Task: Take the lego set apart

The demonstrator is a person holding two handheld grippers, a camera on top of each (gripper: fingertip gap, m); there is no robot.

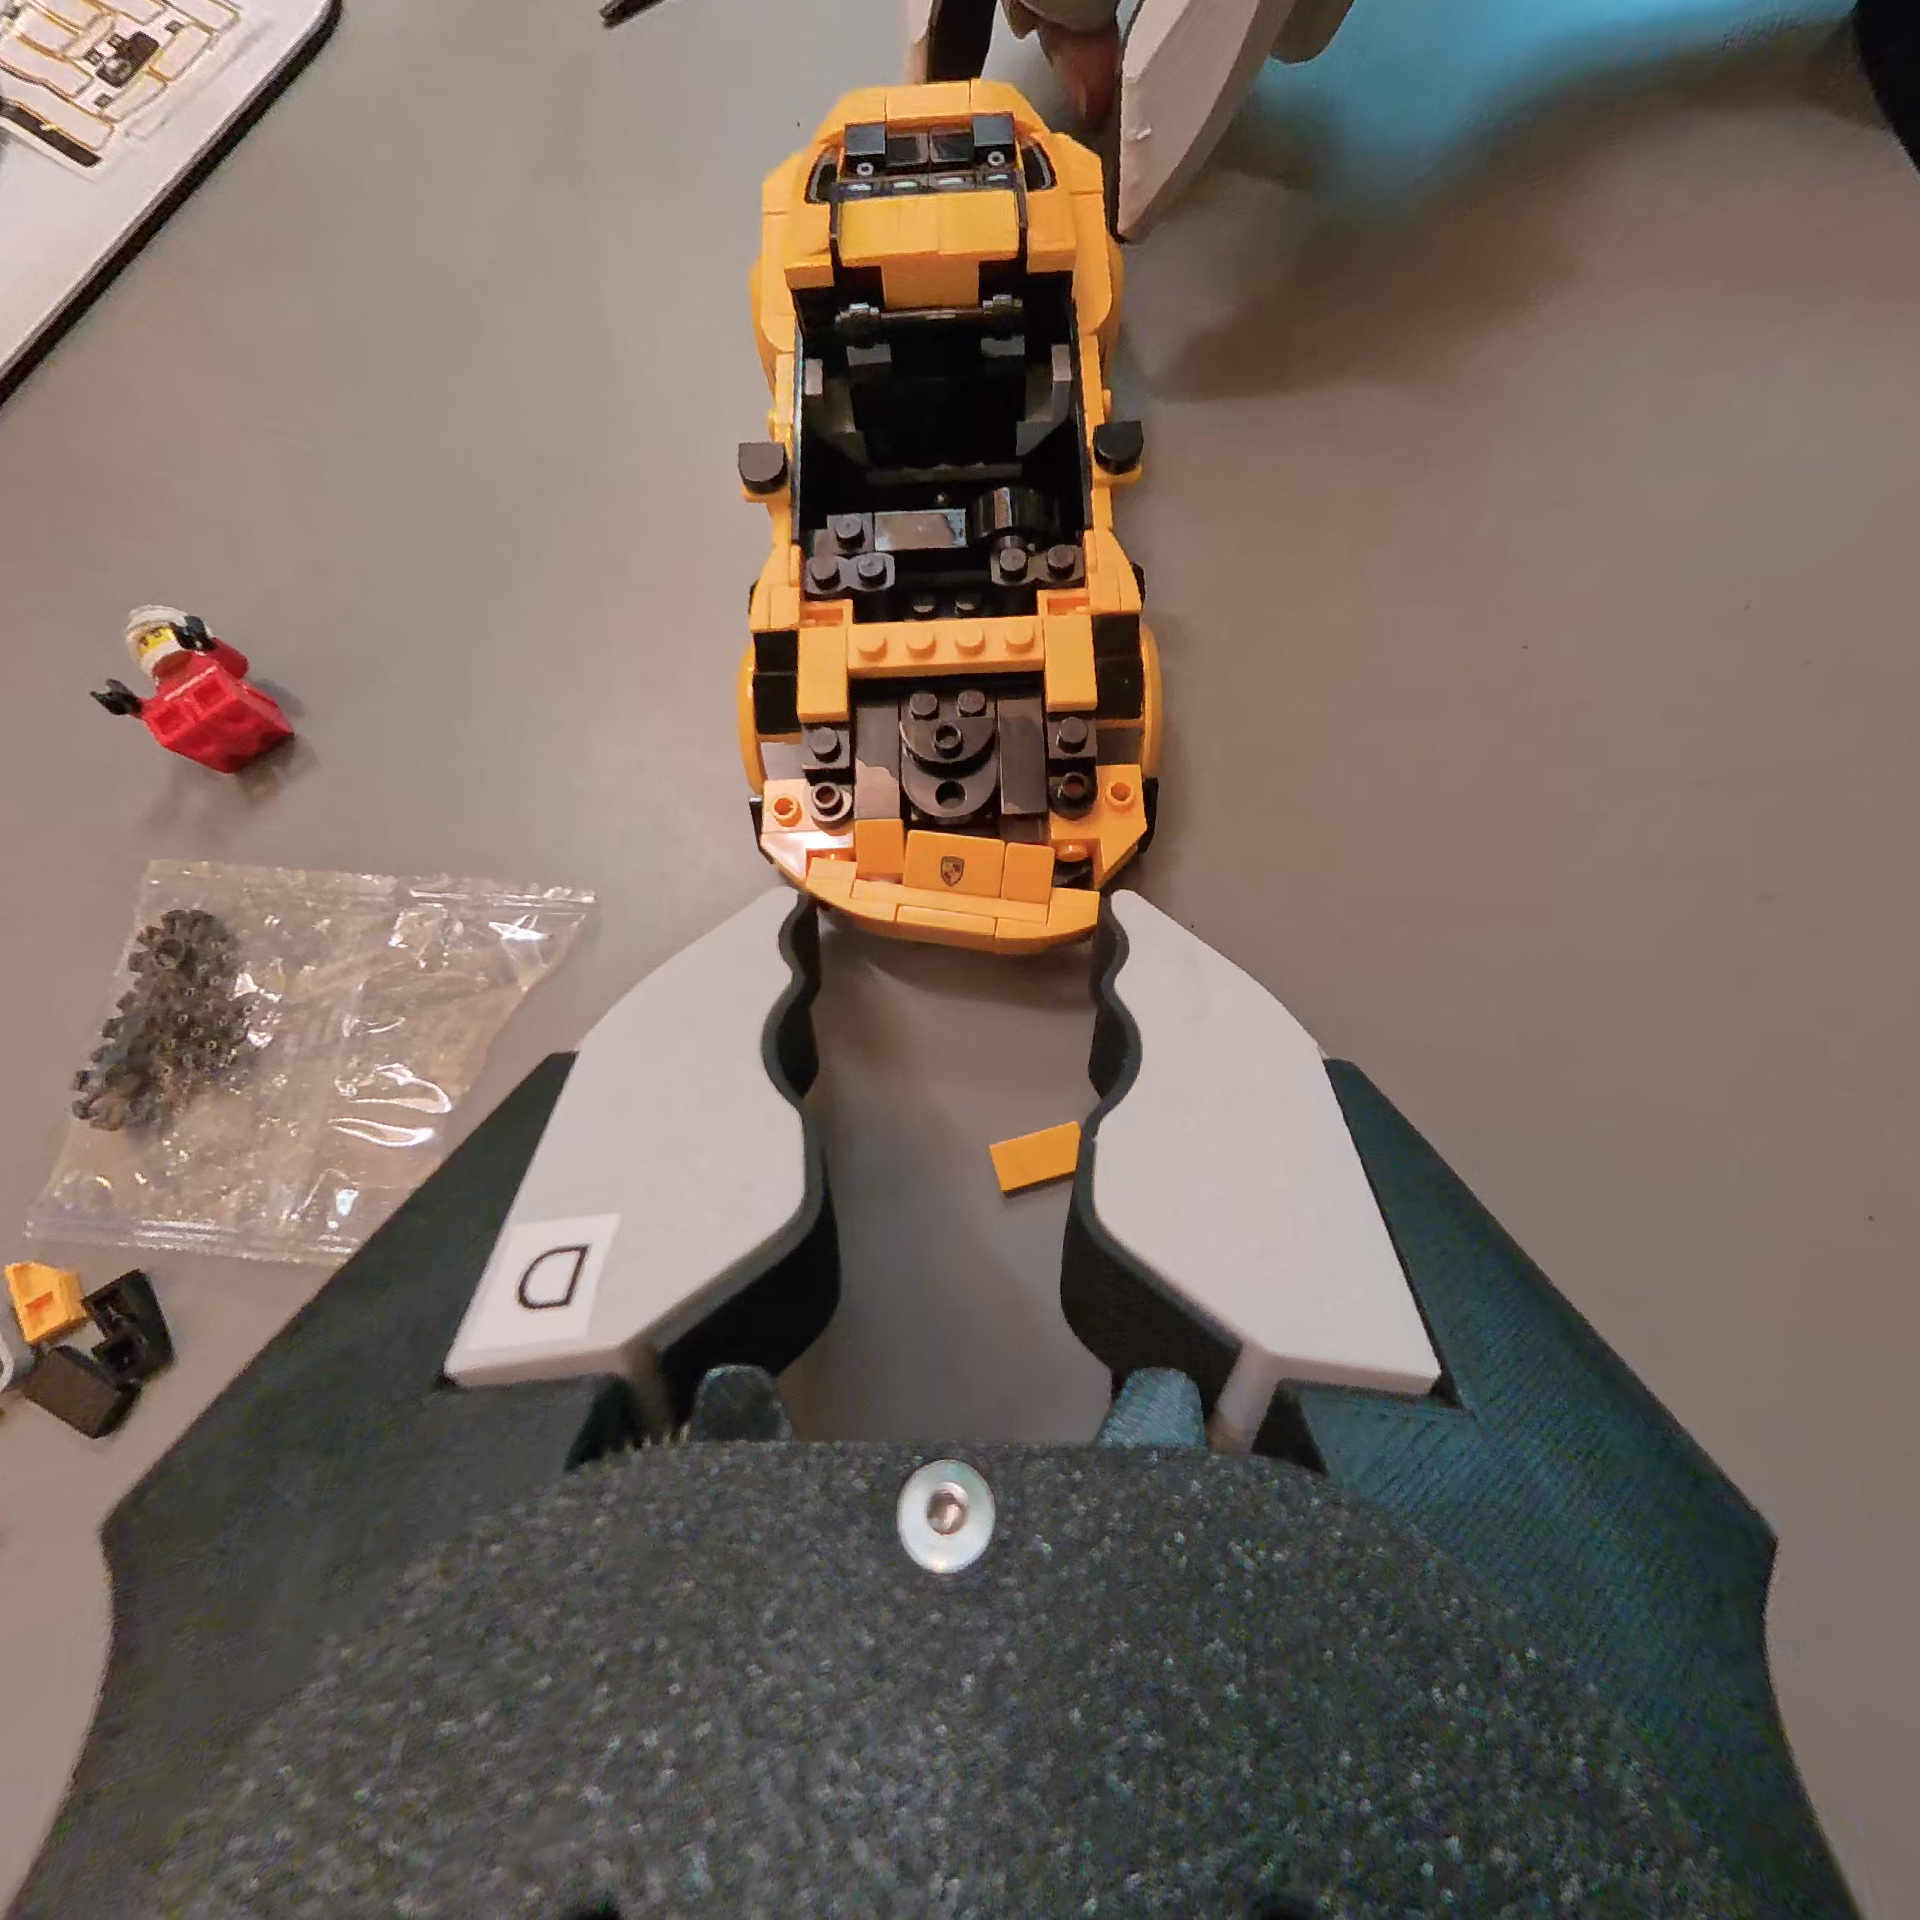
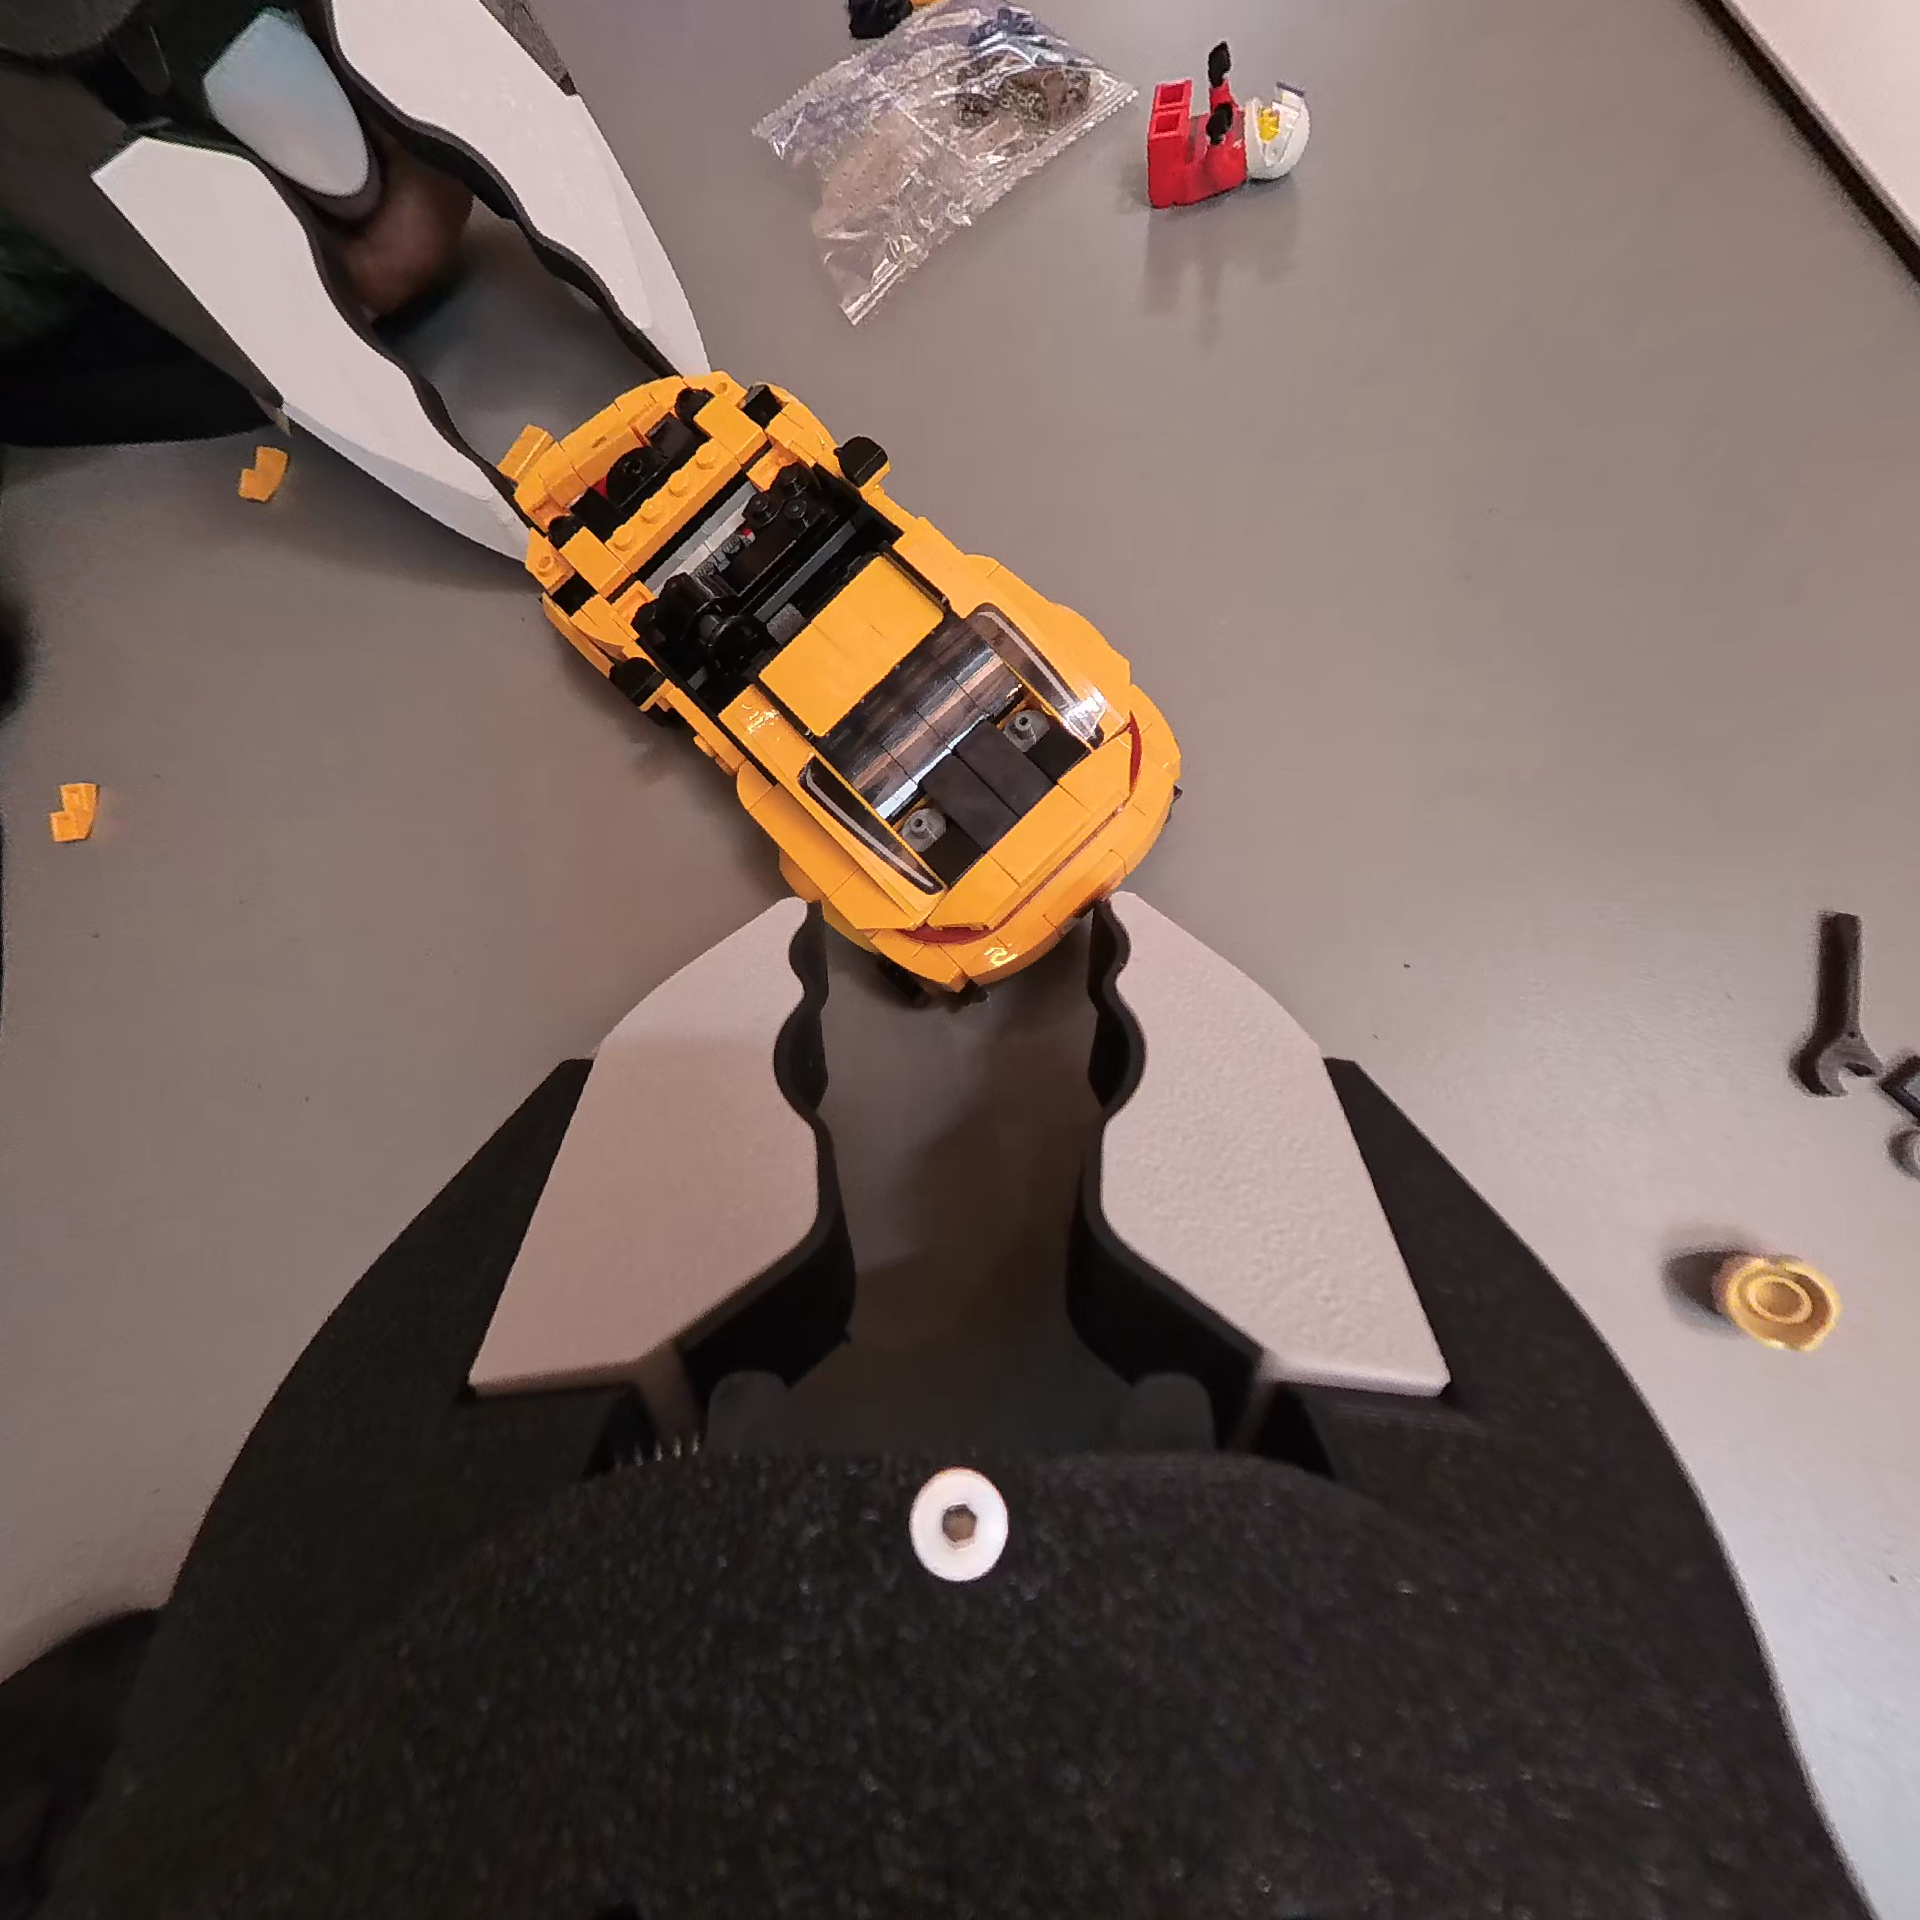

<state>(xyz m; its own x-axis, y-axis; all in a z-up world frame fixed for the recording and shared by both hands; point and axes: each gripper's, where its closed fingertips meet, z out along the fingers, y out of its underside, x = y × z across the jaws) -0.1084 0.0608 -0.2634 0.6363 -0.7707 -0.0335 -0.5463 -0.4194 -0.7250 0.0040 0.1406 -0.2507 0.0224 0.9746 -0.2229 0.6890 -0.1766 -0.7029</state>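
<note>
Lettered left hand-held gripper (image 1: pixel 948 914), crested car (image 1: pixel 940 540)

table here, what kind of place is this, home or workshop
Probably a hobby or lab workbench: a plain grey table with a half-stripped yellow lego car, a clear bag of small parts and a black wrench.

The booklet (image 1: pixel 125 135) and black tool (image 2: pixel 1834 1003) are cut off or blurred.

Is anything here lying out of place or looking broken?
Yes. The yellow lego car has no hood or windscreen, so its black inside shows. A loose yellow tile lies between the left tongs. The red minifigure lies toppled.
</note>
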